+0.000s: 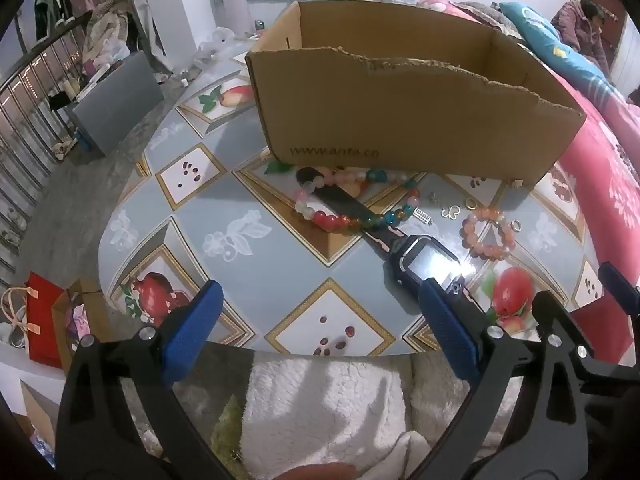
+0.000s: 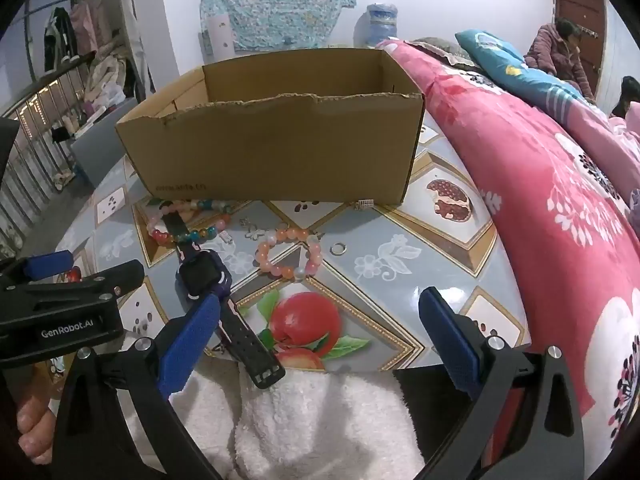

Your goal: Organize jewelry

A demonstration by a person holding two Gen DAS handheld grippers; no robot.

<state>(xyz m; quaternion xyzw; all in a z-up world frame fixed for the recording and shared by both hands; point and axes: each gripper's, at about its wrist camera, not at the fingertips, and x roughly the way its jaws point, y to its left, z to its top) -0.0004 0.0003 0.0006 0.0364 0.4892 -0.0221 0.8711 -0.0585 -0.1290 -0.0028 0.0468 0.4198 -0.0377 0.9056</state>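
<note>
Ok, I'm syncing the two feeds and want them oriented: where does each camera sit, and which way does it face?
Left wrist: on the left gripper at the near table edge, facing the cardboard box; its open blue fingers show, and the right gripper at far right.
Right wrist: on the right gripper, further right, facing the same box; its open fingers show, and the left gripper at left.
Shared: box, smartwatch, orange bead bracelet.

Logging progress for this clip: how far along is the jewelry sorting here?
Nothing looks done: what shows of the cardboard box interior is bare. Both grippers, left and right, are open and hold nothing. Left on the table: smartwatch, multicolored bracelet, orange bracelet, ring, small charms.
</note>
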